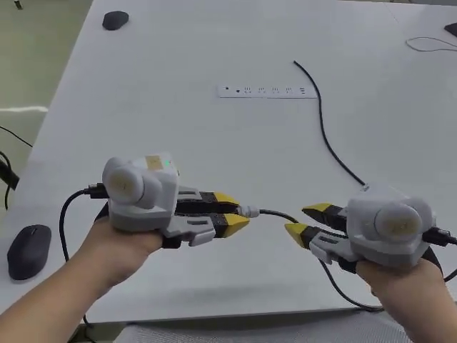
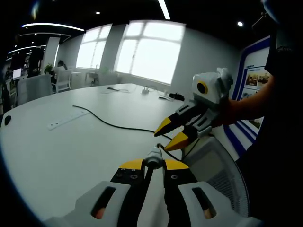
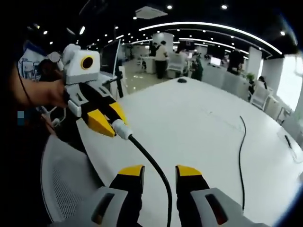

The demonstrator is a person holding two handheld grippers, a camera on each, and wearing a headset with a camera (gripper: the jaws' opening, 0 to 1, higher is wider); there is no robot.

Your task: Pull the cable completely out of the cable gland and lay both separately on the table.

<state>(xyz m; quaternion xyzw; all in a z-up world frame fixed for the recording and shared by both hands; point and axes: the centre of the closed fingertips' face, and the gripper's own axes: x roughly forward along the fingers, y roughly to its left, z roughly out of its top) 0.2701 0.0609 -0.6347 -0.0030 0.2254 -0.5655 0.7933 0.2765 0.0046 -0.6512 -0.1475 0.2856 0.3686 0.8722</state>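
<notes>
Cable gland [image 3: 122,129] tight in left tool [image 2: 153,164]; right tool [image 3: 160,171] agape (cable [image 3: 147,153] loose between)

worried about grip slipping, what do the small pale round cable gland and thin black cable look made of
Small pale round cable gland: looks like moulded plastic, whitish with a dull sheen; light metal cannot be ruled out. Thin black cable: likely a rubber or PVC sheath, smooth and matt, bending in soft curves.
</notes>
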